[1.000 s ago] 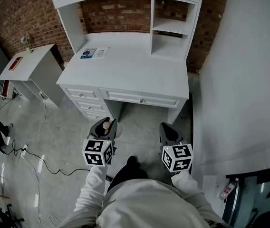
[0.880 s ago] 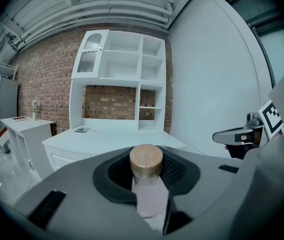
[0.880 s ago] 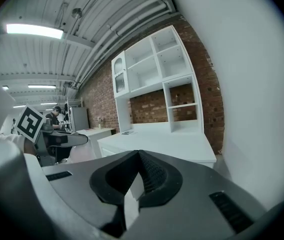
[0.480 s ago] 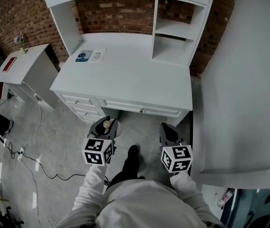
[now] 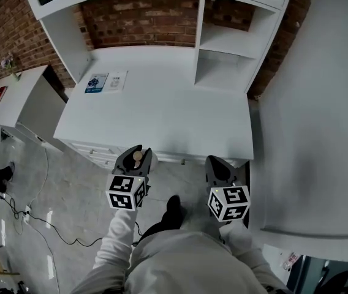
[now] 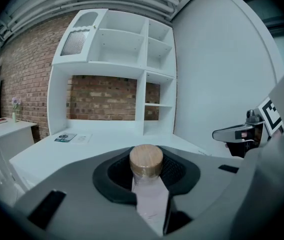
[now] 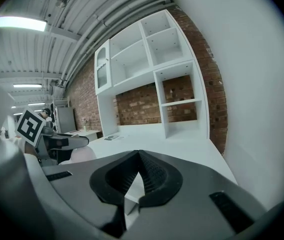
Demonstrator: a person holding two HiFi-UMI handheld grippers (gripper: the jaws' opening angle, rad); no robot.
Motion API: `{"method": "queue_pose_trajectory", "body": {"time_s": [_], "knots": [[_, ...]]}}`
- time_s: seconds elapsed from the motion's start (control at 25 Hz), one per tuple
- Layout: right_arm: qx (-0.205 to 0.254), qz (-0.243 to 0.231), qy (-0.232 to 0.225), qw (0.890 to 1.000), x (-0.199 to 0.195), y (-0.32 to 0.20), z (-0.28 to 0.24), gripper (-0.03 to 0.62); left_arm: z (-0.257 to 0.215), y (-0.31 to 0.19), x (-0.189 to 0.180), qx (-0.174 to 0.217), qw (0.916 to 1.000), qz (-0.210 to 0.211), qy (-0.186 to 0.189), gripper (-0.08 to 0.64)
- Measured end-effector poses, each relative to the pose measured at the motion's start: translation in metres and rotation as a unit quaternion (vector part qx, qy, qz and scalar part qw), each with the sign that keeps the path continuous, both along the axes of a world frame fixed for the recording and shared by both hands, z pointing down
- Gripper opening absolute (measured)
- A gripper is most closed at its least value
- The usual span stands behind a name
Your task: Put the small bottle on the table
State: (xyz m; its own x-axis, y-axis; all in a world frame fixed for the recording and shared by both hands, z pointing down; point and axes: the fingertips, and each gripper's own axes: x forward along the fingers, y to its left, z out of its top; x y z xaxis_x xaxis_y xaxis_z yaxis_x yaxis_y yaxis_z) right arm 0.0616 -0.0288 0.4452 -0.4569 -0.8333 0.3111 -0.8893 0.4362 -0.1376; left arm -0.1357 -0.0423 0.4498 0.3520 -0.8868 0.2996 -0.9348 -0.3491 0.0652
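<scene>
The left gripper (image 5: 136,154) is clamped on the small bottle (image 6: 146,163). The bottle stands upright between the jaws, its round wooden cap above the pads and its clear body pinched below. It is held in the air at the front edge of the white desk (image 5: 162,112), not resting on the top. The right gripper (image 7: 138,156) has its jaws brought together at the tips, with nothing in them, and is also at the desk's front edge. Two leaflets (image 5: 105,81) lie at the back left corner of the desk. Open white shelves (image 5: 223,41) rise from the desk's back, against a brick wall (image 5: 140,23). Left of the desk are a small white side table (image 5: 18,97) and a glossy grey floor (image 5: 76,188) with a trailing cable (image 5: 36,216). A plain white wall (image 5: 315,103) runs along the desk's right side.
</scene>
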Motion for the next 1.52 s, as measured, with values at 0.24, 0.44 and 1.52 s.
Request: {"method": "queue_pose_trajectory", "body": {"time_s": [0.24, 0.44, 1.52], "knots": [[-0.007, 0.029, 0.001, 1.000, -0.001, -0.044, 0.002, 0.028, 0.003, -0.056, -0.005, -0.006, 0.9998, 0.020, 0.000, 0.121], [-0.014, 0.048, -0.001, 0.999, -0.003, -0.073, 0.007, 0.028, 0.009, -0.093, -0.003, -0.010, 0.9992, 0.038, 0.000, 0.121], [-0.017, 0.068, -0.001, 0.998, -0.002, -0.171, 0.011, 0.028, 0.034, -0.236, 0.056, -0.025, 0.9921, 0.119, -0.029, 0.122]]}}
